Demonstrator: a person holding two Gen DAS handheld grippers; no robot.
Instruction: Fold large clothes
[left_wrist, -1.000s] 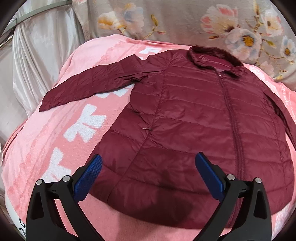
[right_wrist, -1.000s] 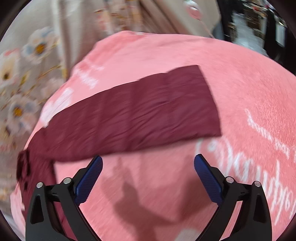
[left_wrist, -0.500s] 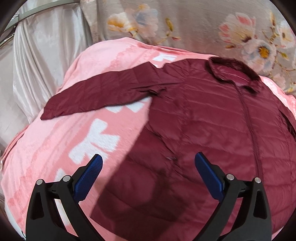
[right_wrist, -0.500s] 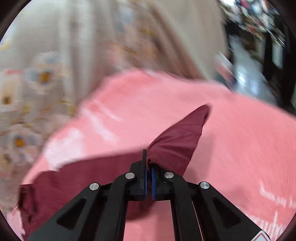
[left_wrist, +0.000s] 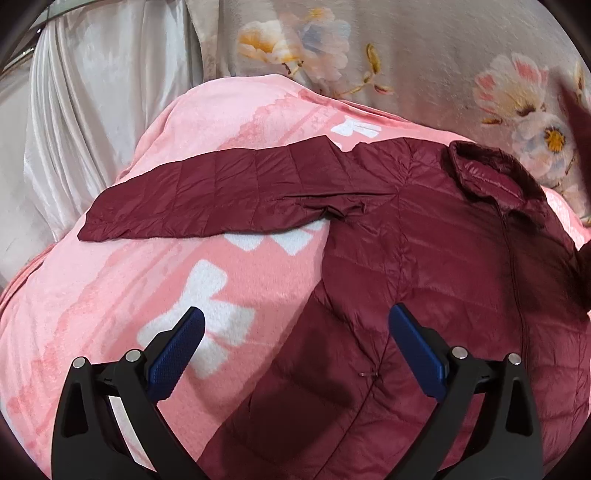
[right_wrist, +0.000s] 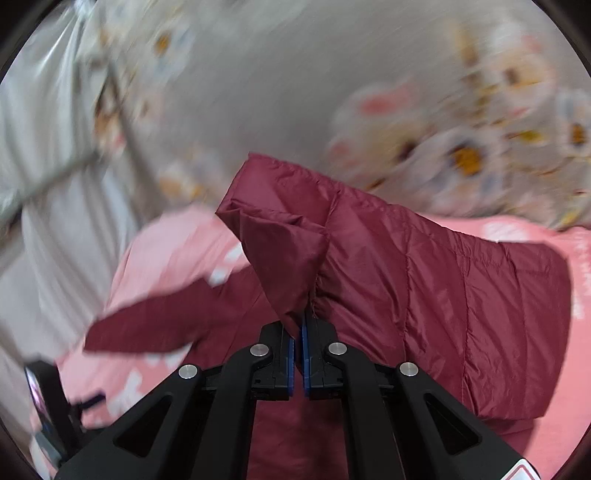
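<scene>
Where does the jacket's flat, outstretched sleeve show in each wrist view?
Left wrist view: the flat sleeve lies across the picture's middle left, cuff toward the left edge.
Right wrist view: the same sleeve sits lower left, blurred, left of the right gripper.
Shared landmark: the pink blanket under it.

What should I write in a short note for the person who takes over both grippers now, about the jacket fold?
Right gripper: shut on the cuff of the jacket's right-hand sleeve, which is lifted off the pink blanket.
Left gripper: open, holds nothing, above the jacket's side edge.
Maroon puffer jacket: lies front up, zipped, collar toward the floral curtain. The other sleeve lies spread flat on the blanket.
Done: one sleeve picked up.
Left: lay that sleeve across the body, fold the other sleeve in, then fold the body.
</scene>
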